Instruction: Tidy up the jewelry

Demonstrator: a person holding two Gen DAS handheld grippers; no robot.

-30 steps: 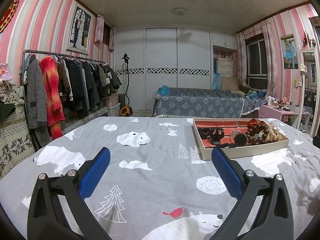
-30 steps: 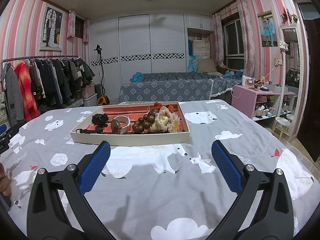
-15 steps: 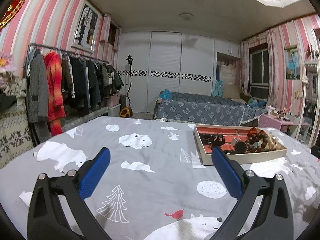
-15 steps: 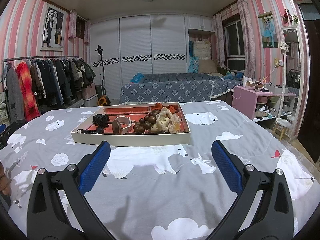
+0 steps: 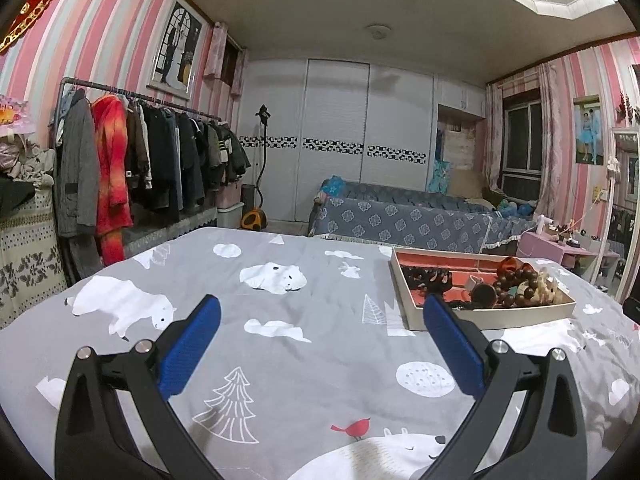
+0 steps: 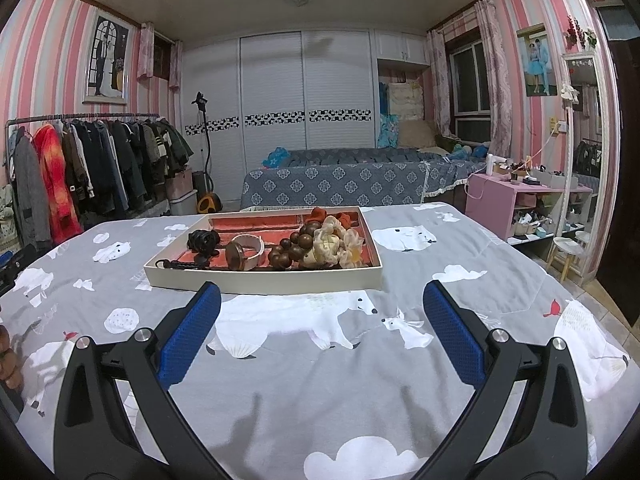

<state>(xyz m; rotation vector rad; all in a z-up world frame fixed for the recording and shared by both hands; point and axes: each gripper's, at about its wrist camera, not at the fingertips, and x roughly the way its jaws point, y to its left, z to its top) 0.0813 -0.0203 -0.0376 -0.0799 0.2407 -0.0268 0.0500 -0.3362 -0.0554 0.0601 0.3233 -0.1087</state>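
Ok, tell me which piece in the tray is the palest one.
The cream flower-shaped bead cluster at the tray's right end; the wooden bead bracelet beside it is dark brown, the bundle at the left black.

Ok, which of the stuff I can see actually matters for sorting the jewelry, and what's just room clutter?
For the job:
tray
wooden beads
cream flower piece
white bangle
black beads
left gripper, open
right gripper, open

Just lying about:
bedspread
clothes rack
sofa
pink shelf
steamer
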